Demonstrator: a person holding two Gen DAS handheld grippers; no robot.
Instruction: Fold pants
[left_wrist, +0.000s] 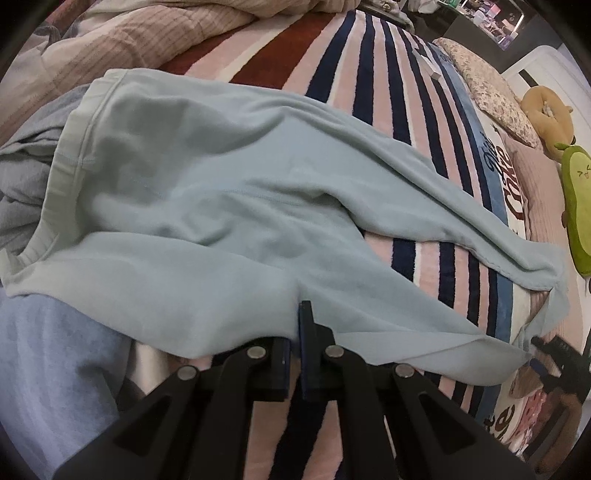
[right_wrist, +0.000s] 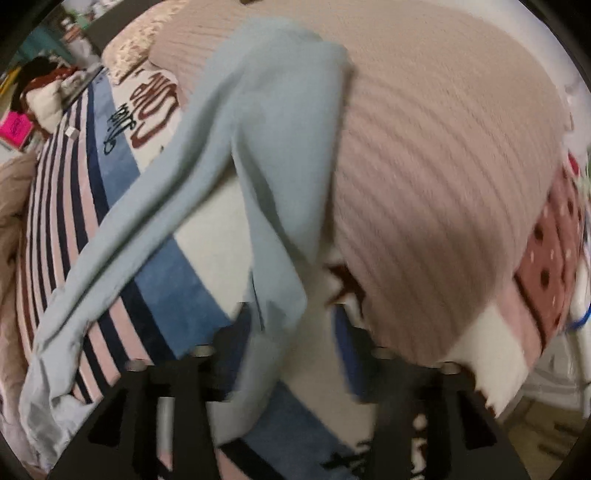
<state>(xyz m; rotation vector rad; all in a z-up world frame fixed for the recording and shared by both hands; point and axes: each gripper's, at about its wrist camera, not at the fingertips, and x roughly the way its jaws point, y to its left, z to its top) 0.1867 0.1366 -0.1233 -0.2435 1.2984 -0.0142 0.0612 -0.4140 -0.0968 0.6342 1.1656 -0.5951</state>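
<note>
Light blue pants lie spread over a striped blanket, waistband at the left, legs running to the right. My left gripper is shut on the near edge of the pants close to the crotch; the cloth covers its left finger. In the left wrist view my right gripper shows at the far right by the near leg's hem. The right wrist view is blurred: my right gripper stands open, and a pants leg hangs loosely down between its fingers.
A beige quilt is bunched at the back left. A floral pillow, a yellow plush and a green avocado plush sit at the right. A pink ribbed cover lies beside the pants leg. Other blue cloth lies at the left.
</note>
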